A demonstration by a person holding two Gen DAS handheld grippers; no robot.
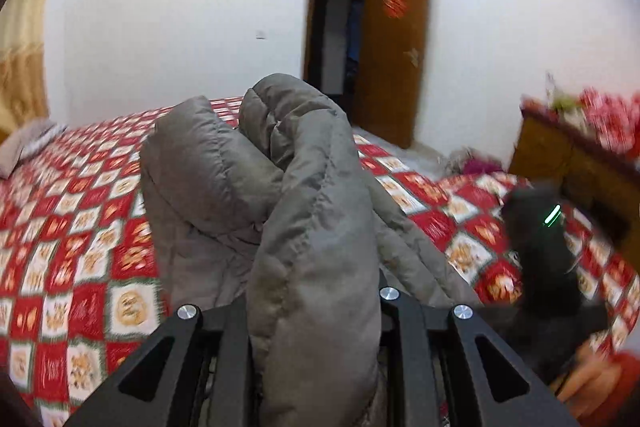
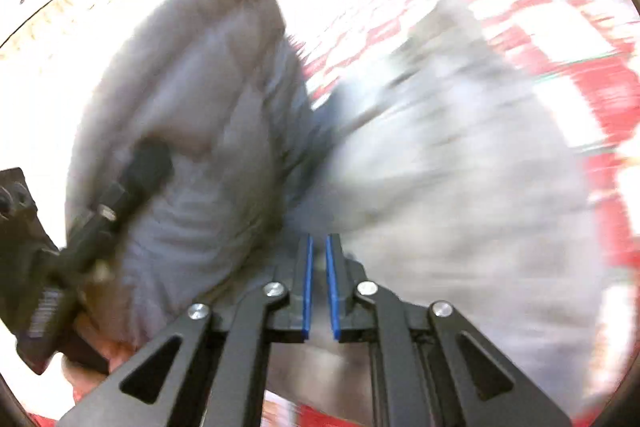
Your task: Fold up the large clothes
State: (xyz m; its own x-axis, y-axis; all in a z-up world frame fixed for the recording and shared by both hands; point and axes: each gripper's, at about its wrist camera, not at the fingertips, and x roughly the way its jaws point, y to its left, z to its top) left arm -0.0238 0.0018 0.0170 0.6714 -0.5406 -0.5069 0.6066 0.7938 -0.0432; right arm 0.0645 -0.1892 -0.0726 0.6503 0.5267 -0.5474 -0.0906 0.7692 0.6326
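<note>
Left wrist view first: the left gripper (image 1: 316,339) is clamped on a thick fold of the grey puffer coat (image 1: 280,195). The padded fabric bulges up right between the two black finger arms and hides the pads completely, so the jaws look nearly closed with the coat squeezed in. The coat is lifted off the bed (image 1: 80,227), bunched into fat quilted rolls that hang in front of the lens, with a trailing part still running down to the red-and-white checkered bedspread. Off to the right there's the other gripper, dark and blurry with a green light on it, held by a hand (image 1: 588,383) with a red sleeve at the bottom corner. Behind it all are a white wall, an open brown door (image 1: 392,55) and a wooden cabinet (image 1: 568,163) with some red stuff on top.

Right wrist view is pretty smeared. The right gripper (image 2: 319,259) has its blue pads (image 2: 307,287) only a narrow slit apart, and nothing is actually pinched between them, just grey coat (image 2: 440,195) behind the tips. The coat fills most of the frame, lying over the bedspread (image 2: 600,87). On the left you can see the left gripper (image 2: 132,183) biting into a raised lump of the coat.
</note>
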